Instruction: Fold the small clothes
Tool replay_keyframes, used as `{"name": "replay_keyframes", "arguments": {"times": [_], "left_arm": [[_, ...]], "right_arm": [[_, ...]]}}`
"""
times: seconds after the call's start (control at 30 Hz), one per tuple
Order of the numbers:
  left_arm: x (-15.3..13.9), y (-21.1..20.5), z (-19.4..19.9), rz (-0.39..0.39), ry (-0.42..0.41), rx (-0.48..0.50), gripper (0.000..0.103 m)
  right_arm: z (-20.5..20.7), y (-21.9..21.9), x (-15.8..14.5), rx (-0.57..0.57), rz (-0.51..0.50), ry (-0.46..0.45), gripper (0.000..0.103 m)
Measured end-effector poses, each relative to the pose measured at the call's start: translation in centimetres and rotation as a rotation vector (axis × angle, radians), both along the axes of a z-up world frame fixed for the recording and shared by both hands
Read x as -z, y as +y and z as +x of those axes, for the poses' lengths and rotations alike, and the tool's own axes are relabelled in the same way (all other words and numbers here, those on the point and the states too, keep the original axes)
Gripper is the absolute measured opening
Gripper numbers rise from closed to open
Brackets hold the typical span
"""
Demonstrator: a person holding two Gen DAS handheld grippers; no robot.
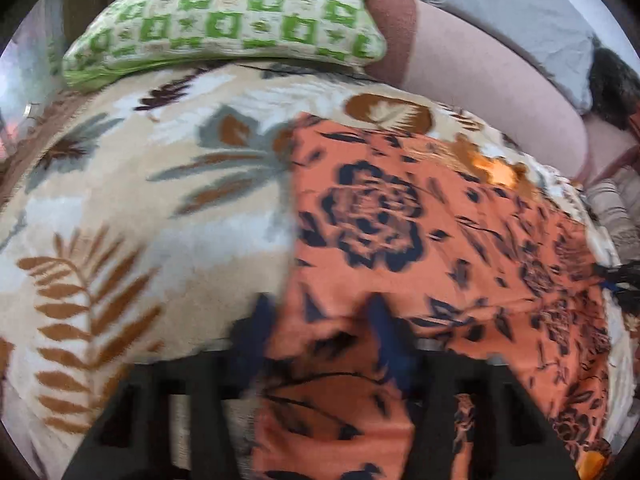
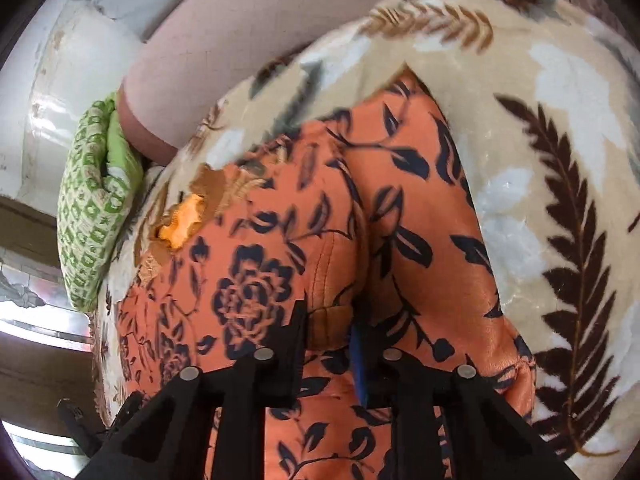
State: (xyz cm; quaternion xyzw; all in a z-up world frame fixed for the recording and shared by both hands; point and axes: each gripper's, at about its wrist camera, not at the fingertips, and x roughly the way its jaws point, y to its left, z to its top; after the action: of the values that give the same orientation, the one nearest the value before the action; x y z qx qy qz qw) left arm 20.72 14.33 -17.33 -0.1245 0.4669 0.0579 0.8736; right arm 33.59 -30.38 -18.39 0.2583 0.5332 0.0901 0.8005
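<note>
Orange garment (image 1: 420, 248) with dark navy roses and leaves, spread over a leaf-print blanket (image 1: 120, 220), filling the centre and right of the left wrist frame and running down to the bottom edge. Same garment (image 2: 280, 248) in the right wrist frame, centre to bottom, bunched into a raised ridge with a stitched seam down the middle. Brighter orange patch poking out at its upper left edge there, can't tell what exactly.

Left tongs (image 1: 320, 344) at bottom centre, pretty blurry, two dark fingers (image 1: 260, 332) standing apart with cloth lying across the gap between them. Pinching it or just resting on it, can't tell, too smeared.

Right tongs (image 2: 328, 344) at bottom centre, fingers set apart with the raised fold of the garment sitting right between them, blue pad on the right-hand one. Clamped or not, honestly hard to say.

Blanket (image 2: 540, 140) cream with brown fern leaves and grey-white blotches, under everything. Green-and-cream checked pillow (image 1: 224, 24) at the top of the left frame, touching the blanket's far edge; same pillow (image 2: 92, 216) at the left of the right frame. Pinkish bolster (image 1: 488, 76) at upper right in the left view, next to the pillow, with a grey cushion (image 1: 520, 12) beyond it.
</note>
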Motion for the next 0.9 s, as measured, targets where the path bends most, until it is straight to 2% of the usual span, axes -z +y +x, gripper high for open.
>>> {"name": "replay_keyframes", "arguments": {"times": [0.07, 0.13, 0.17, 0.2, 0.23, 0.27, 0.3, 0.4, 0.47, 0.5, 0.57, 0.6, 0.63, 0.67, 0.7, 0.73, 0.77, 0.8, 0.9], "left_arm": [[0.2, 1.0, 0.2, -0.046, 0.002, -0.015, 0.044], [0.2, 0.8, 0.3, -0.029, -0.002, -0.007, 0.044], [0.2, 0.6, 0.4, -0.023, 0.001, -0.008, 0.044], [0.1, 0.5, 0.4, -0.020, 0.005, -0.013, 0.044], [-0.3, 0.5, 0.4, -0.014, 0.008, -0.022, 0.047], [-0.7, 0.5, 0.3, -0.008, -0.002, -0.027, 0.049], [-1.3, 0.5, 0.1, -0.001, -0.023, -0.026, 0.051], [-3.3, 0.1, 0.2, 0.032, -0.086, -0.005, 0.061], [-4.3, -0.3, 0.8, 0.031, -0.117, 0.001, 0.068], [-4.5, -0.4, 1.2, 0.021, -0.120, 0.007, 0.069], [-4.1, -1.0, 2.1, 0.026, -0.112, 0.029, 0.069], [-3.6, -1.3, 2.6, 0.036, -0.092, 0.032, 0.070], [-2.1, -1.4, 3.5, 0.044, -0.026, 0.024, 0.071], [-0.7, -1.3, 4.0, 0.046, 0.040, 0.012, 0.073], [1.1, -0.9, 4.5, 0.028, 0.117, -0.012, 0.076], [0.9, -0.6, 4.2, 0.017, 0.083, -0.028, 0.077], [0.3, -0.6, 3.9, 0.023, 0.082, -0.036, 0.077], [-0.3, -0.6, 3.6, 0.036, 0.093, -0.046, 0.077], [-4.2, -0.4, 0.8, 0.034, -0.017, -0.040, 0.077]], "right_arm": [[-1.3, 0.4, -2.9, -0.008, -0.047, -0.096, 0.019], [-1.9, 0.8, -3.0, -0.012, -0.123, -0.117, 0.019], [-1.7, 1.1, -1.7, -0.026, -0.150, -0.072, 0.020], [-1.2, 1.3, 1.2, -0.048, -0.170, 0.040, 0.024], [-1.3, 1.2, 2.6, -0.048, -0.157, 0.080, 0.027], [-1.7, 1.0, 2.3, -0.034, -0.136, 0.032, 0.027], [-2.2, 0.8, 1.4, -0.027, -0.135, -0.005, 0.032], [-3.3, -0.2, -2.1, 0.041, -0.163, -0.102, 0.060], [-3.3, -0.5, -4.0, 0.047, -0.163, -0.155, 0.060], [-3.2, -0.4, -5.0, 0.044, -0.139, -0.188, 0.060], [-2.8, 0.3, -6.2, -0.017, -0.018, -0.249, 0.064], [-2.3, 1.0, -5.8, -0.050, 0.044, -0.245, 0.073], [-1.9, 1.2, -4.9, -0.072, 0.098, -0.223, 0.077], [-1.2, 1.4, -3.0, -0.080, 0.123, -0.162, 0.077], [-0.5, 1.5, -0.4, -0.071, 0.102, -0.061, 0.077], [-0.3, 1.0, 2.2, -0.044, 0.094, 0.043, 0.074], [-0.7, 0.5, 2.1, -0.016, 0.119, 0.013, 0.070], [-1.4, 0.2, 0.7, -0.006, 0.130, -0.021, 0.070], [-3.3, -0.2, -3.5, -0.022, 0.066, -0.088, 0.071]]}}
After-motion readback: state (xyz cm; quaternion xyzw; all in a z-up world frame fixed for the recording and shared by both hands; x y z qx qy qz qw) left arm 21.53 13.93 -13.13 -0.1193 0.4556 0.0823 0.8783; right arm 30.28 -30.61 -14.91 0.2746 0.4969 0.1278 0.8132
